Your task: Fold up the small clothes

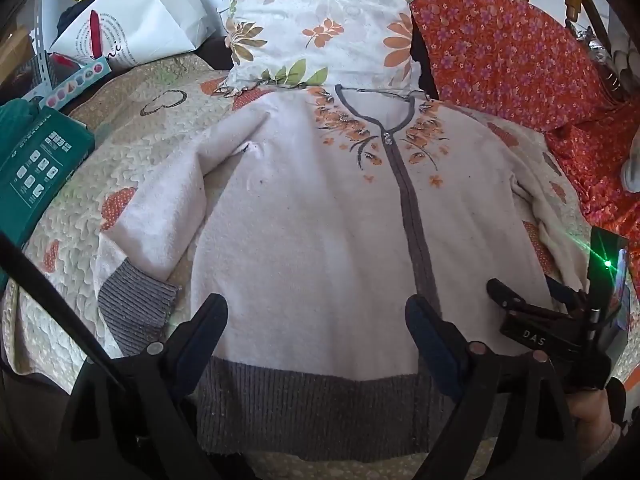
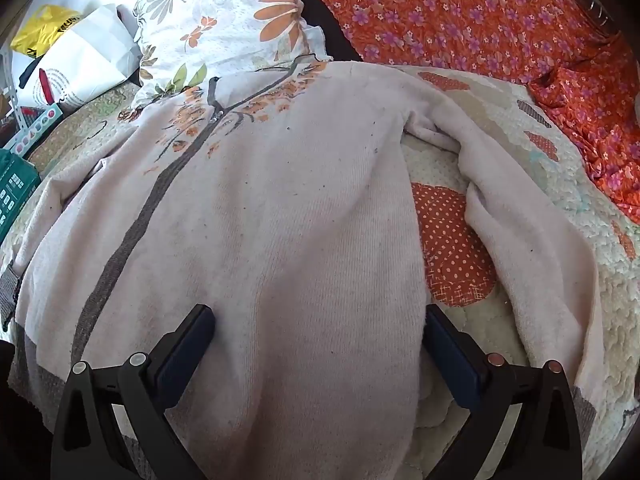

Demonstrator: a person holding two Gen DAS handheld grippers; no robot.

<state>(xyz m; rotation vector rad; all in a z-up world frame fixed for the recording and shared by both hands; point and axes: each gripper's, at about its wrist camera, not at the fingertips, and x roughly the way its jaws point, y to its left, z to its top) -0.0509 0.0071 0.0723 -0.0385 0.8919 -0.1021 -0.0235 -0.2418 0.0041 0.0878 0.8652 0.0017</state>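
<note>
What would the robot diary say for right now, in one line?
step: before first fold | cardigan: flat, zipped, on quilt | left claw: open, over hem | right claw: open, at side edge

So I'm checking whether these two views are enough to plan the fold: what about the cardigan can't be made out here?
- Cardigan hem: in the left wrist view the left gripper covers its corners; the middle shows.
- Right sleeve cuff: in the right wrist view, mostly cut off behind the right gripper finger.
- Collar back: hidden under the floral pillow in both views.
- Whether the zip is fully closed: too small to tell.
</note>
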